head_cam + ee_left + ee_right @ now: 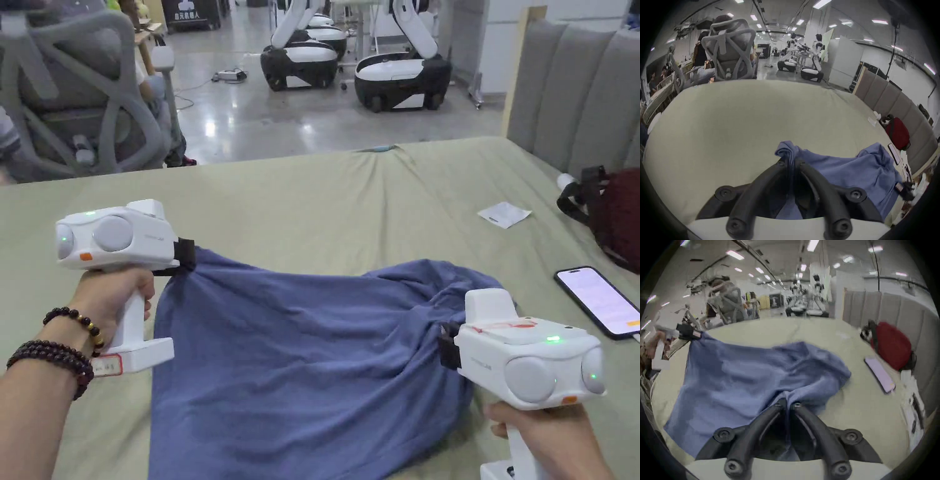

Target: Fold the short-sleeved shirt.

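Observation:
A blue short-sleeved shirt (pixel 300 369) hangs stretched between the two grippers above a pale green cloth-covered table (pixel 325 200), its lower part draping down toward me. My left gripper (pixel 185 255) is shut on the shirt's left upper corner; in the left gripper view the jaws (pixel 791 162) pinch a bunched fold of blue shirt (pixel 851 172). My right gripper (pixel 447 345) is shut on the right edge, lower than the left; in the right gripper view its jaws (pixel 788 404) clamp the shirt (pixel 740 381). The left gripper (pixel 688 334) appears far left there.
A phone (pixel 599 300) with a lit screen lies at the table's right, beside a dark red bag (pixel 615 215) and a white paper slip (pixel 504 214). A grey padded wall (pixel 575 94) stands right. An office chair (pixel 81 94) and parked robots (pixel 400 75) stand beyond the table.

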